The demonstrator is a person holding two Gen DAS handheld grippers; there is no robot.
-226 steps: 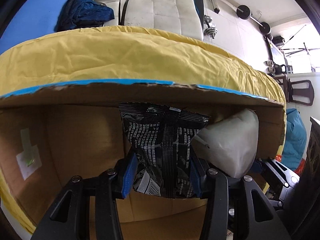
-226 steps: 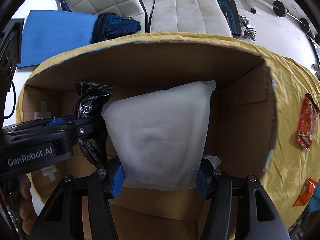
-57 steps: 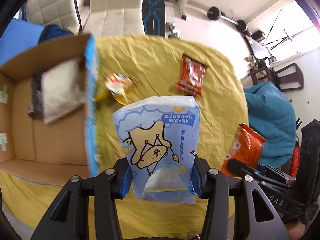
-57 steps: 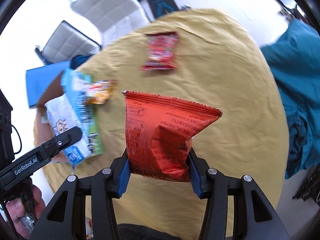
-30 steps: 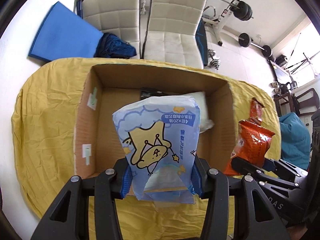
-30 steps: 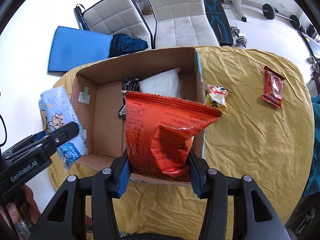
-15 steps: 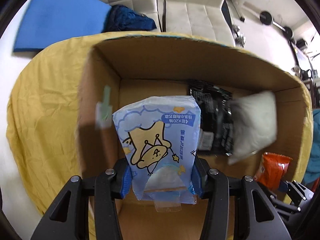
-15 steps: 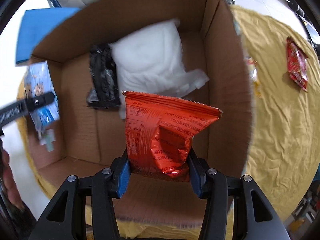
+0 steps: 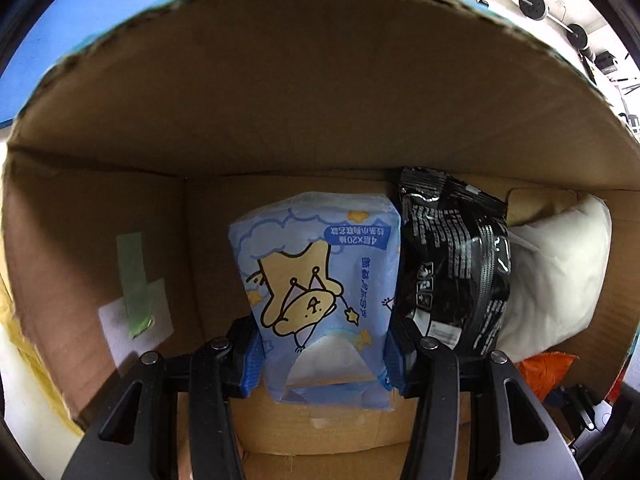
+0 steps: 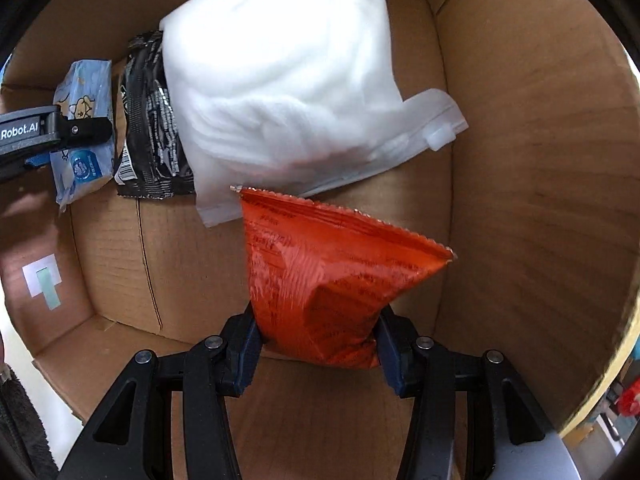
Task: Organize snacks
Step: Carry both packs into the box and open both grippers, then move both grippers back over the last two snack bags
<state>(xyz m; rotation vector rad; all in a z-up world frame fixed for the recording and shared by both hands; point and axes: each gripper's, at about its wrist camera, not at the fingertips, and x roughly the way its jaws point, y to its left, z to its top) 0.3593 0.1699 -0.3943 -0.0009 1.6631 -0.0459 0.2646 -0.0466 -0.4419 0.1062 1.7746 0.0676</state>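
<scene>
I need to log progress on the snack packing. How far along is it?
Done: a black packet and a white pouch lie in the cardboard box. In hand: left gripper holds the blue pack, right gripper the orange bag, both inside the box, unreleased.

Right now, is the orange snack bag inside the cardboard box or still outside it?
Inside. The orange snack bag, clamped in the right tongs, hangs within the walls of the cardboard box, in front of the white pouch.
</scene>
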